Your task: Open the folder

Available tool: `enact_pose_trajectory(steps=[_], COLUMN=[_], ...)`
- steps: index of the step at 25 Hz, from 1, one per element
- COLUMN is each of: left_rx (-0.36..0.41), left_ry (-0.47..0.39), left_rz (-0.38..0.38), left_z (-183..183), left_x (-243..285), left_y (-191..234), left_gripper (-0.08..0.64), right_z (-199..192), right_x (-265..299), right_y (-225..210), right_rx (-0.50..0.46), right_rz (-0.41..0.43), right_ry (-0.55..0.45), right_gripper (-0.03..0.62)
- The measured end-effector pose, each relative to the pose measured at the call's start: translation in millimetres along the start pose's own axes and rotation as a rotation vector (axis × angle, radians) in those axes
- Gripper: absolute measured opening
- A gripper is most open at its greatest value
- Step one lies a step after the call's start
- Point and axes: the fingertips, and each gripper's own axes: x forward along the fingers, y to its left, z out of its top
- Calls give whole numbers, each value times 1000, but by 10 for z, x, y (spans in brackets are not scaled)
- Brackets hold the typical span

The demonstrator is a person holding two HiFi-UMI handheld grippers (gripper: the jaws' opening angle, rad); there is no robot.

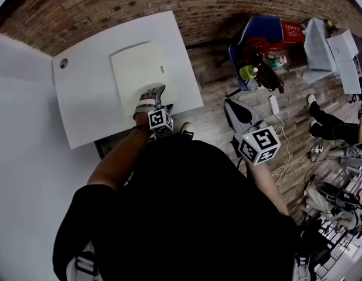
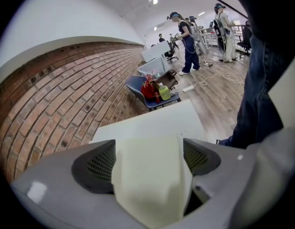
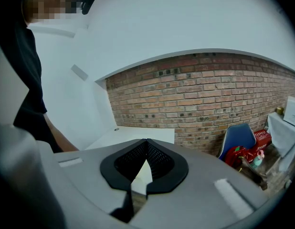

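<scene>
We see the cream folder (image 1: 137,69) lying on the white surface (image 1: 87,110), with the left claw (image 1: 159,91) at its near edge. Only the left gripper view shows that claw's jaws apart, the folder's cover filling the gap. The right claw (image 3: 146,149), jaws pressed together and empty, hangs beside the surface. A blue chair (image 1: 260,25) holds a green bottle (image 1: 248,72).

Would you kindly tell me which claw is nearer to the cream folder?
Left. The left claw sits at the near edge of the folder; the right claw hangs off the table, to its right.
</scene>
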Motion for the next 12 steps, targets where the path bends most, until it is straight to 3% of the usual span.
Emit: enact_pose_trajectory(steps=[6,12], left_rx=[-16,-35], left_ry=[-5,-64], left_rz=[34,5], left_z=[27,127], left_x=[-120,-140], left_y=[77,-8], left_gripper=[376,284], right_z=[-38,-14], right_x=[4,16], right_y=[11,23], right_rx=[3,15], right_rz=[2,12], right_ry=[2,-2], right_gripper=[2,3])
